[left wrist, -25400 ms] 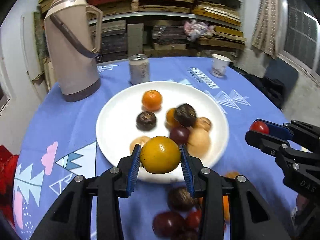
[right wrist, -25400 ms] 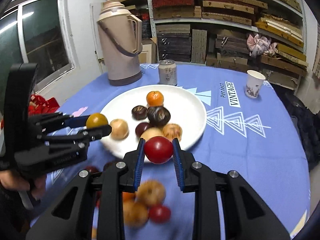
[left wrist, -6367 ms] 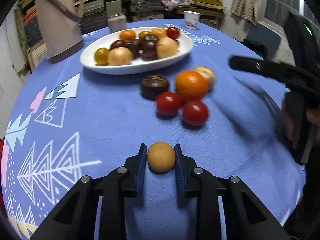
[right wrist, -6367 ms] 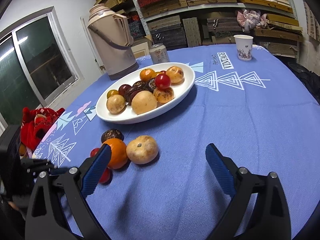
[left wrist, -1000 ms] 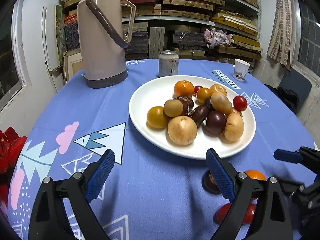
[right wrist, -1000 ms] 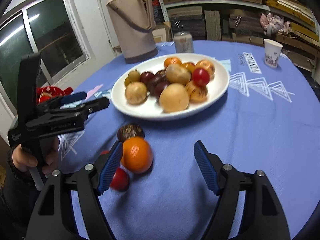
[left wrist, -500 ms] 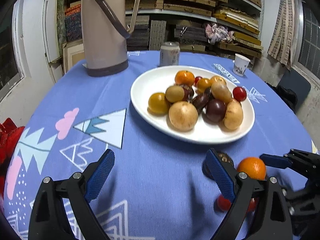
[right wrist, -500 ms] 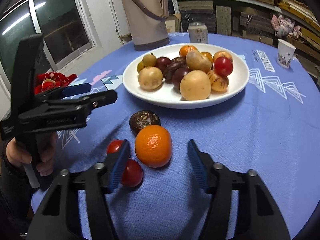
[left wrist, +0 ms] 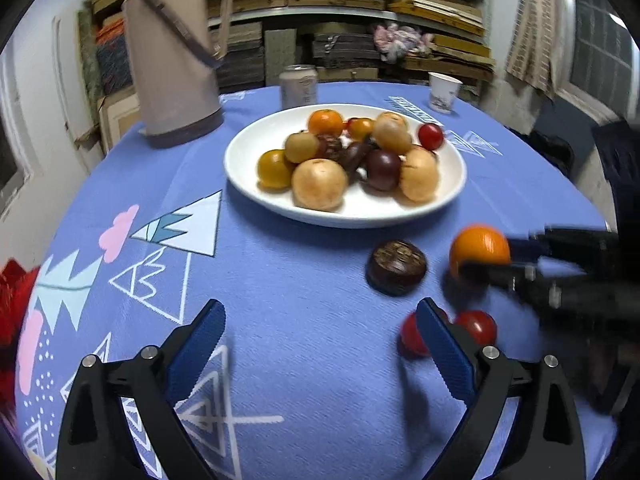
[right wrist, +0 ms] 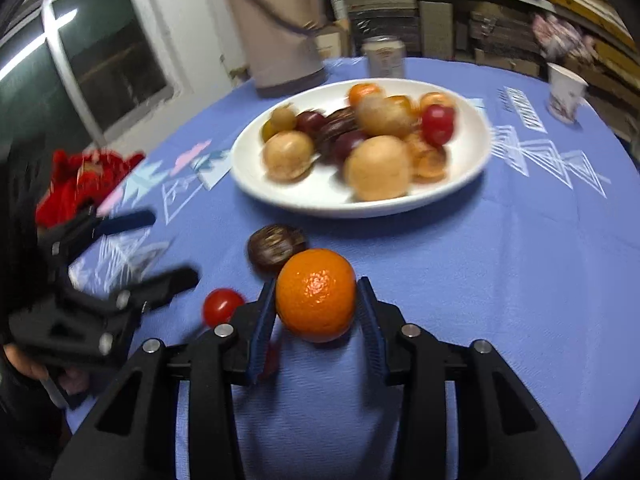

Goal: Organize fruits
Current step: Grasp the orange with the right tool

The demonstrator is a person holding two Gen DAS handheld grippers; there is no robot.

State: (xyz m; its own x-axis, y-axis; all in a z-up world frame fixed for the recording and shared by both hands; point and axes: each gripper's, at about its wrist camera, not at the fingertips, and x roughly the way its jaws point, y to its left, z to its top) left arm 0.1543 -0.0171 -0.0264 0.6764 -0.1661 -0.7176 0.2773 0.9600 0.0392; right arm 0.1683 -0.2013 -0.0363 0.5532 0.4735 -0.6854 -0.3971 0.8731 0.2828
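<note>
Fruits are mostly piled on the round white plate (right wrist: 476, 168) in the middle of the blue patterned tablecloth (right wrist: 520, 264); four are off it, just in front of the plate's near rim: a round bright orange mandarin (right wrist: 315, 294), a dark brown flattened fruit (right wrist: 276, 248) just behind it, and two small red tomatoes, one (left wrist: 478, 326) showing whole in the left wrist view, the other half hidden behind the left tong's pad.

Your right gripper (right wrist: 316, 320) is closing on the mandarin, which sits between the blue ribbed pads; the left pad looks in contact and the right one looks just at the skin. Judge the squeeze by feel: the skin is smooth and round, so stop as soon as both pads bear evenly across the widest part, or it may squirt forward into the brown fruit. Keep the tips low on the cloth until the grip is firm, then lift straight up before swinging toward the plate.

Pick a landing spot first. The plate's heap is crowded; the bare rim area at the near right seems the safest, since dropping onto the pile could roll something off.

Your left gripper (left wrist: 320, 344) is spread wide with nothing between its pads, hovering over bare cloth beside the tomatoes. Keep it clear of the right gripper's path; the tomatoes look like its likely next target.
</note>
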